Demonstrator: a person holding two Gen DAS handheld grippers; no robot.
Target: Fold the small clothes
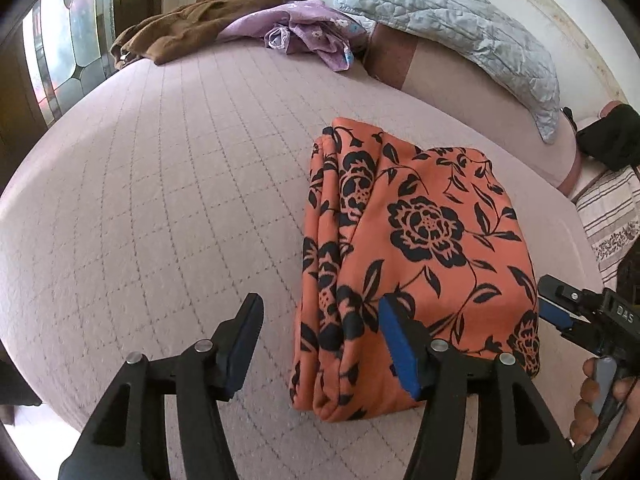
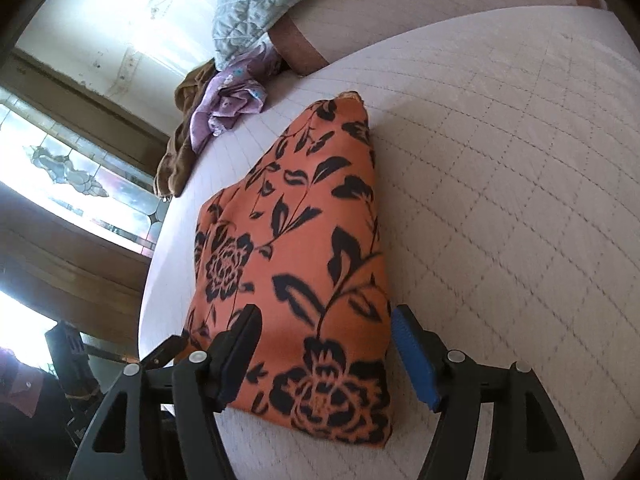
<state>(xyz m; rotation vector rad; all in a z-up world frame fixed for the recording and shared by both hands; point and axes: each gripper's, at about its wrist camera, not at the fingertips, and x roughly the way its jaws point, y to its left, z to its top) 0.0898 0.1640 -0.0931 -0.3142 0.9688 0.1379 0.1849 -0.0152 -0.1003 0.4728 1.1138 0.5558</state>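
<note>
Hovering low over the bed, the left gripper (image 1: 320, 344) has its 2 fingers spread wide and grips nothing; its right finger overlaps the near edge of the folded orange floral garment (image 1: 416, 248). The right gripper (image 2: 326, 344) is likewise wide apart, straddling the garment's near corner (image 2: 304, 280) without pinching it. That garment lies in a thick folded stack on the quilted pink bedcover (image 1: 160, 200). Farther off, a purple cloth (image 1: 312, 36) and a brown garment (image 1: 192, 20) sit crumpled beside a pale blue quilted pillow (image 1: 460, 28).
</note>
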